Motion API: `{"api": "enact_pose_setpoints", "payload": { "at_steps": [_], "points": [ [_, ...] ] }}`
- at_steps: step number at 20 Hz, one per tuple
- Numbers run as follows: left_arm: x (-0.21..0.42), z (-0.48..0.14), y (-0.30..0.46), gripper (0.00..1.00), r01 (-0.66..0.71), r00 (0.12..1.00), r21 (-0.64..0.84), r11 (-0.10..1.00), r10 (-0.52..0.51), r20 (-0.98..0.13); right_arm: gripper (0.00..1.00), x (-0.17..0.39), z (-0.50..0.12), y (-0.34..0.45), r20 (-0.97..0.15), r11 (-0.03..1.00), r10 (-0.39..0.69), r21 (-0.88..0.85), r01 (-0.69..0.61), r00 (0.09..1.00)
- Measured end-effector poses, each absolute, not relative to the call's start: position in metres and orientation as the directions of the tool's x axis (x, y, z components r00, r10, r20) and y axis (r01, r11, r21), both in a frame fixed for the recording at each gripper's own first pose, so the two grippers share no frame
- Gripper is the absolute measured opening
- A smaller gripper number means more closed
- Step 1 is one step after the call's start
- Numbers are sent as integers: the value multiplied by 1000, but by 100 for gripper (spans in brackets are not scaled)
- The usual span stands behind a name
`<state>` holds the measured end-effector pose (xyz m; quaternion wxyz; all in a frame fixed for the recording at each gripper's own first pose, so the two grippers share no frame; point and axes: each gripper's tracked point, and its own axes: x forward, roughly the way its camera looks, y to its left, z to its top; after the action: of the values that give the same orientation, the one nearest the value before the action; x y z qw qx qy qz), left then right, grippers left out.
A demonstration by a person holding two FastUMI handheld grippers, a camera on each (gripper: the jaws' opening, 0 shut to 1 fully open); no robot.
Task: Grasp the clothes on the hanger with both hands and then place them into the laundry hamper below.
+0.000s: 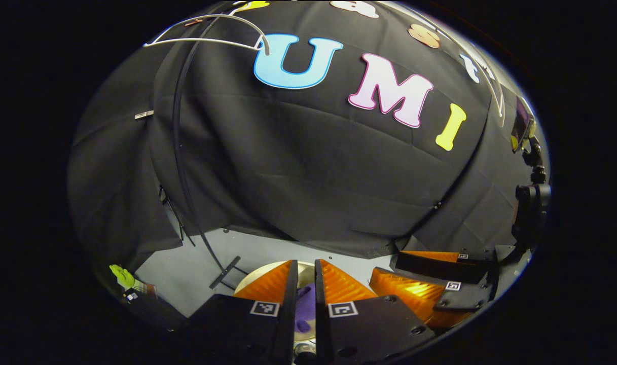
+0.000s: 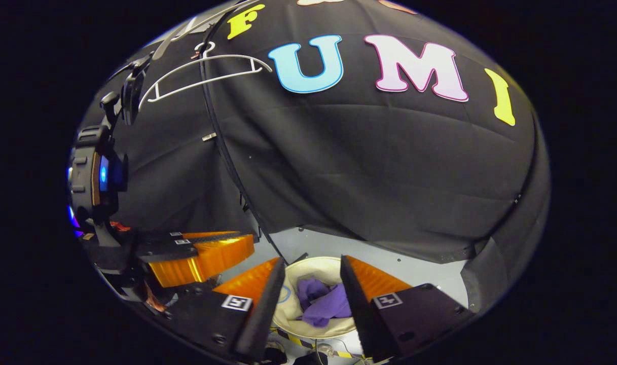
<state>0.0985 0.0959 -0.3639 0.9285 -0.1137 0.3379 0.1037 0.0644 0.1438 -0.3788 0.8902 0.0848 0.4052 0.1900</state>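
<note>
The purple clothes (image 2: 323, 301) lie bunched inside the cream laundry hamper (image 2: 308, 264) on the floor. My right gripper (image 2: 311, 276) hovers above the hamper, open, with nothing between its fingers. In the left gripper view a strip of the purple clothes (image 1: 304, 304) shows below through the narrow gap of my left gripper (image 1: 305, 268), which is slightly open and holds nothing. The hamper rim (image 1: 250, 278) peeks out beside its fingers. Both grippers hang side by side: the left gripper (image 2: 202, 253) and the right gripper (image 1: 425, 276) each show in the other's view. The white hanger (image 2: 207, 76) hangs bare on the rack.
A thin black rack pole (image 2: 227, 152) curves down from the hanger (image 1: 207, 40) to the grey floor (image 1: 196, 263) just behind the hamper. Black cloth walls close in behind and at the sides. A small yellow-green object (image 1: 121, 276) lies at the far left on the floor.
</note>
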Motion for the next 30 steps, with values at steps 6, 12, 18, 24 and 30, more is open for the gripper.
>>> {"api": "enact_pose_setpoints", "payload": {
  "at_steps": [6, 12, 18, 24, 30],
  "points": [
    [93, -369, 98, 79, -271, 738, -118, 955, 128, -663, 99, 64, -383, 127, -703, 933, 361, 264, -245, 613],
    [91, -363, 98, 96, -271, 745, -114, 956, 133, -654, 98, 72, -380, 111, -698, 945, 328, 243, -221, 637],
    [88, -355, 99, 95, -268, 754, -96, 959, 146, -640, 99, 76, -375, 100, -693, 950, 311, 234, -205, 650],
    [87, -351, 95, 95, -254, 761, -94, 963, 139, -634, 99, 76, -369, 98, -683, 950, 312, 234, -207, 660],
    [86, -348, 90, 95, -250, 766, -95, 964, 136, -629, 98, 75, -361, 95, -673, 949, 315, 228, -218, 668]
  ]
}}
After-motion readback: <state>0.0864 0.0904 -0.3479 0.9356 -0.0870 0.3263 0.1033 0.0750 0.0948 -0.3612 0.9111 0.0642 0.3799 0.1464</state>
